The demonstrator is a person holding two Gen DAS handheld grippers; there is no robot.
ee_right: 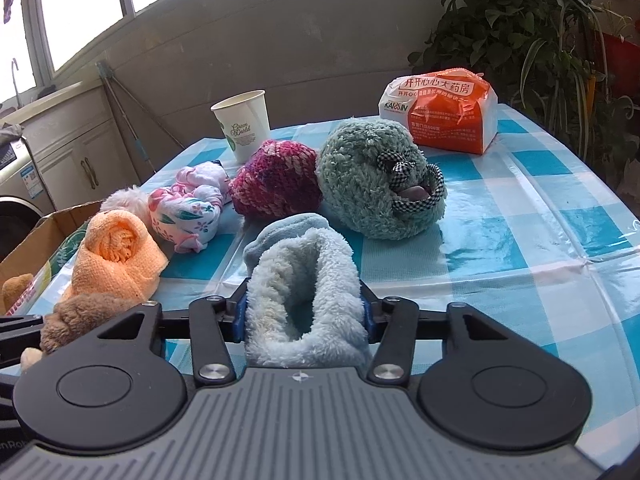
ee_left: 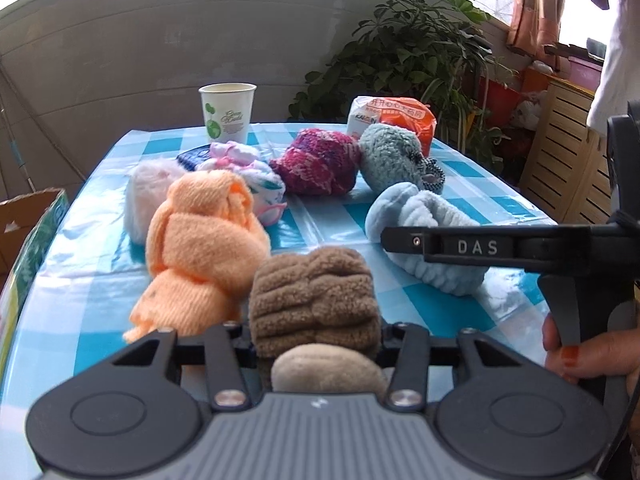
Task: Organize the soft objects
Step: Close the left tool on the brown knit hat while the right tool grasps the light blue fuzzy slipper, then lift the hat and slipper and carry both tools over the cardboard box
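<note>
A brown fluffy bundle (ee_left: 316,300) sits between the jaws of my left gripper (ee_left: 316,332), which is shut on it near the table's front edge. My right gripper (ee_right: 304,312) is shut on a light blue fleece bundle (ee_right: 304,280), its blue pads pressing both sides. In the left wrist view one of its fingers (ee_left: 460,246) lies across that fleece (ee_left: 420,216). An orange towel bundle (ee_left: 204,240), a pink fluffy ball (ee_left: 148,196), a floral cloth (ee_right: 188,208), a magenta knit ball (ee_right: 276,176) and a teal fluffy slipper (ee_right: 376,176) lie behind on the blue checked tablecloth (ee_right: 520,240).
A paper cup (ee_right: 244,124) and an orange-and-white packet (ee_right: 444,112) stand at the table's far edge. An open cardboard box (ee_right: 36,248) sits beside the table on the left. Potted plants (ee_left: 412,40) stand behind. A hand (ee_left: 580,360) holds the right gripper's handle.
</note>
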